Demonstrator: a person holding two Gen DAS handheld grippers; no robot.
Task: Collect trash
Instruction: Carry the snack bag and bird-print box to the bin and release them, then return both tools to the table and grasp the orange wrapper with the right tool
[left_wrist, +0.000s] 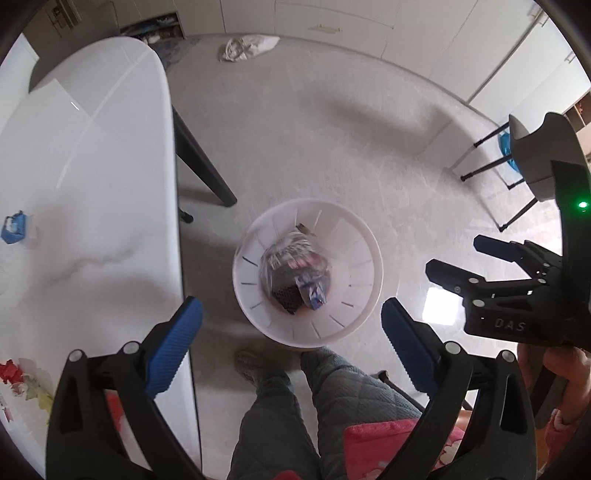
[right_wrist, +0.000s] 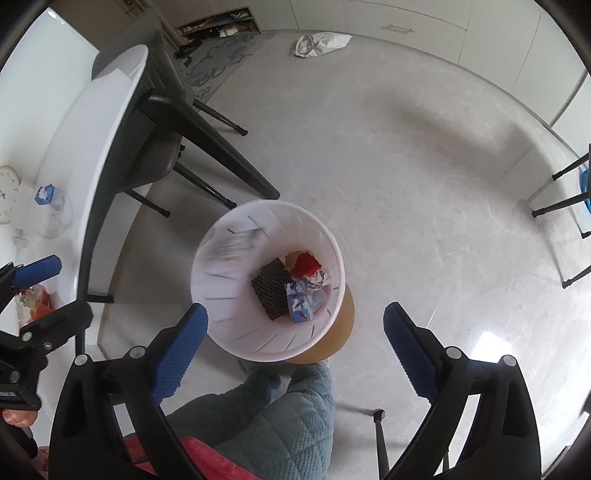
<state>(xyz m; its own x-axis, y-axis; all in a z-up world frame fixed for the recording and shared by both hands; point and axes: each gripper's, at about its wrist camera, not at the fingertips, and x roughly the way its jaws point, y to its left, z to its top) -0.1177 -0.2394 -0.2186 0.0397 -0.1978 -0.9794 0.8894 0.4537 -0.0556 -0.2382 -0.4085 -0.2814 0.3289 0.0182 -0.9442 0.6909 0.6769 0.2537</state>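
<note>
A white slotted bin (left_wrist: 354, 258) stands on the floor beside the table, also in the right wrist view (right_wrist: 221, 310). It holds trash: a blurred clear wrapper (left_wrist: 291, 254), a black mesh piece (right_wrist: 271, 288), a blue-white packet (right_wrist: 301, 299) and red scraps (right_wrist: 306, 264). My left gripper (left_wrist: 291, 343) is open and empty above the bin. My right gripper (right_wrist: 293, 345) is open and empty above it too, seen at the right in the left wrist view (left_wrist: 458, 258). Red and white scraps (left_wrist: 16, 376) lie on the table's near edge.
The white marble table (left_wrist: 92, 177) is on the left, with a blue tissue pack (left_wrist: 14, 227) and a clock (right_wrist: 7, 192). Dark table legs (right_wrist: 214, 147) and a chair stand near the bin. A white bag (left_wrist: 247, 46) lies by the far cabinets. The person's legs (left_wrist: 280, 410) are below.
</note>
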